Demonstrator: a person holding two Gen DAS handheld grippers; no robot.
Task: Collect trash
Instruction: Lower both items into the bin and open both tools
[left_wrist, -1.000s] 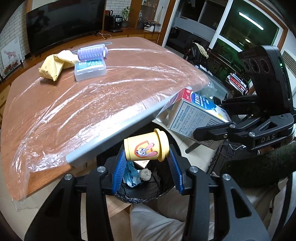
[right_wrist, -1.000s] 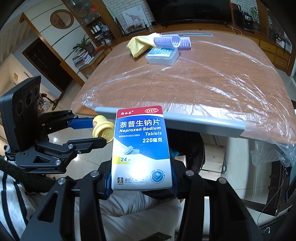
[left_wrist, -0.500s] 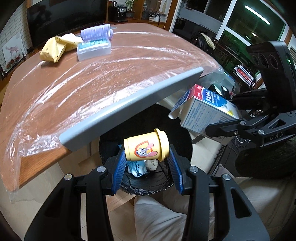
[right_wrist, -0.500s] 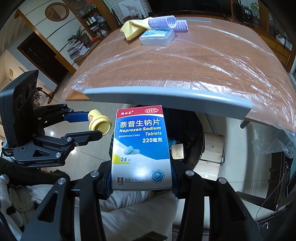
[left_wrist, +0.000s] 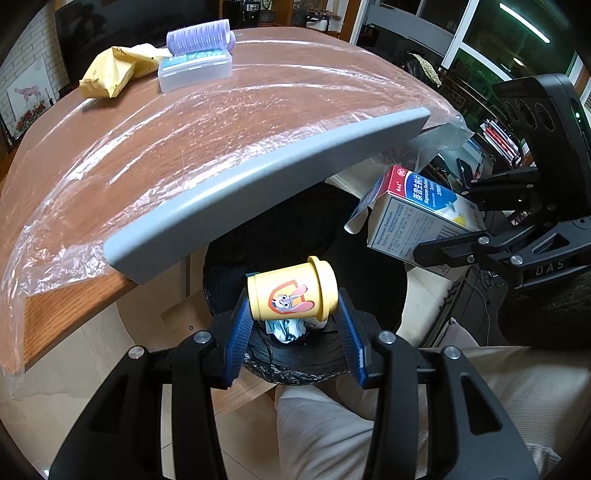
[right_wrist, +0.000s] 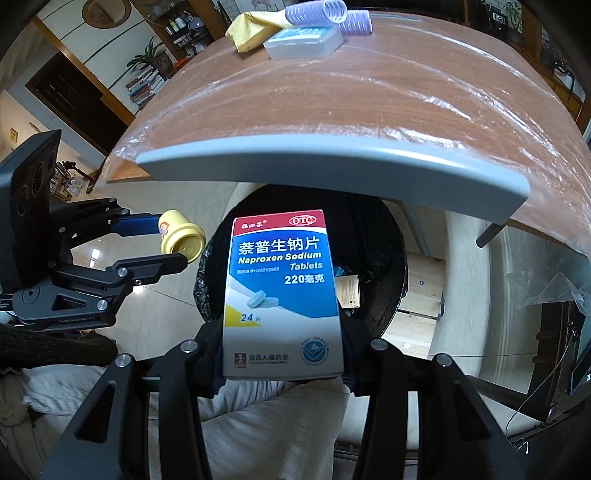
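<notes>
My left gripper (left_wrist: 291, 314) is shut on a small yellow cup (left_wrist: 291, 293) with a cartoon rabbit, held on its side over a black-lined trash bin (left_wrist: 295, 365); crumpled trash shows inside. It also shows in the right wrist view (right_wrist: 181, 240). My right gripper (right_wrist: 282, 347) is shut on a white, blue and red Naproxen Sodium tablet box (right_wrist: 282, 291), held over the same bin (right_wrist: 384, 258). The box also shows at the right of the left wrist view (left_wrist: 417, 225).
A wooden table under clear plastic film (left_wrist: 184, 122) with a grey front edge strip (left_wrist: 266, 177) overhangs the bin. At its far end lie a yellow paper bag (left_wrist: 110, 72), a clear plastic box (left_wrist: 195, 68) and purple hair rollers (left_wrist: 199, 35). A cushion (left_wrist: 332, 435) lies below.
Both grippers have moved back from the table and down over the bin, with the cup and the box still held. The bin's opening now shows more fully.
</notes>
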